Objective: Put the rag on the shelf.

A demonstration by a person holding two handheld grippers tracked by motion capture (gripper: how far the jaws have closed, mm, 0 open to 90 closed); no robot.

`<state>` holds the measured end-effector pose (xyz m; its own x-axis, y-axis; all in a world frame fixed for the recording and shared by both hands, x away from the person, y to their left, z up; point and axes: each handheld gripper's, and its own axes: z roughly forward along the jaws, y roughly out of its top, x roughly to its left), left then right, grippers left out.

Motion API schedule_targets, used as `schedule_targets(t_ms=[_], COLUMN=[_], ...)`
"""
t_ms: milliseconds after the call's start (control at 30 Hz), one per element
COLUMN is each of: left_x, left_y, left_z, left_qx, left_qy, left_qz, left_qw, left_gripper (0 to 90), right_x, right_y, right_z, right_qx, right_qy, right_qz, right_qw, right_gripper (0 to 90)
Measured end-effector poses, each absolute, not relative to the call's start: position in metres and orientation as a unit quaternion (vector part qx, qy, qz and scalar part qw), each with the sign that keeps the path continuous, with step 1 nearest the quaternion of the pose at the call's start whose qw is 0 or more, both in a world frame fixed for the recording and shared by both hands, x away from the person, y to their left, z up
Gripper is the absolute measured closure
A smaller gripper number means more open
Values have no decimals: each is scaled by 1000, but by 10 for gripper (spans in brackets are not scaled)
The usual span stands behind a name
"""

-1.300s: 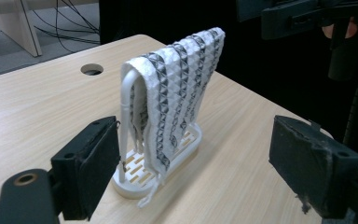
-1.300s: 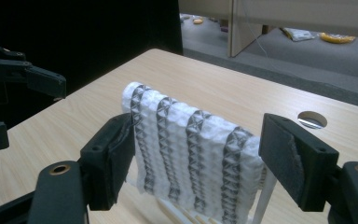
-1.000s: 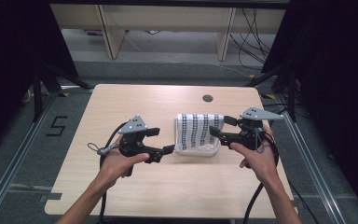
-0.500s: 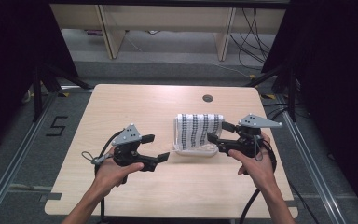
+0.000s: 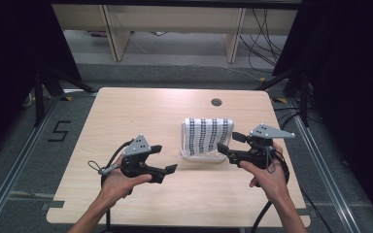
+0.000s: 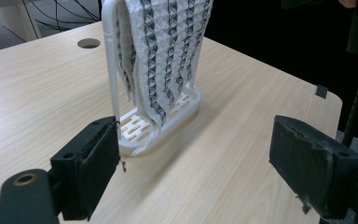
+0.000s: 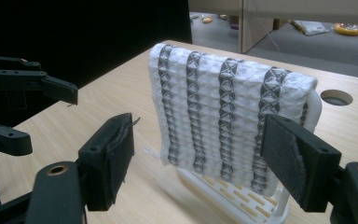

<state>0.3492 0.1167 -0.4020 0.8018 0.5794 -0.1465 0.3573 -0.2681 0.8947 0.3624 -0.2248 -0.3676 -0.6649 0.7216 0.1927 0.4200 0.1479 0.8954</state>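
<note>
Striped towel [image 5: 208, 135] hangs over white rack [image 5: 194, 156], near middle of worktop [image 5: 141, 116], a bit to right. Rack has slotted base [image 6: 142, 128] and thin upright post [image 6: 112, 70]. Towel white with dark stripes, bumpy weave.

Left tongs [image 5: 166, 159] wide open, holding nothing, well left of rack, above worktop. Right tongs [image 5: 230, 144] wide open too, holding nothing, just beside towel's right edge. Round hole [image 5: 216, 102] in worktop behind rack.

High view looks down from 6 o'clock toward 12 over the whole table [image 5: 126, 116]. Both gripper views sit low and close, sharing the towel rack [image 6: 158, 126] from opposite sides.
</note>
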Motion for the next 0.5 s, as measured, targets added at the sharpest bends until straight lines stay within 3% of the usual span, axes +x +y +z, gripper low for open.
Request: schedule_targets(t_ms=[500], left_x=[341], left_y=[118], left_z=[-407], left_qx=[796], left_qy=[296], left_qz=[104], left_qw=[518], left_gripper=[154], right_x=[354], right_y=[-223], right_z=[-370], right_qx=[382], right_qy=[750], right_qz=[520], right_qw=[151], right_gripper=[266])
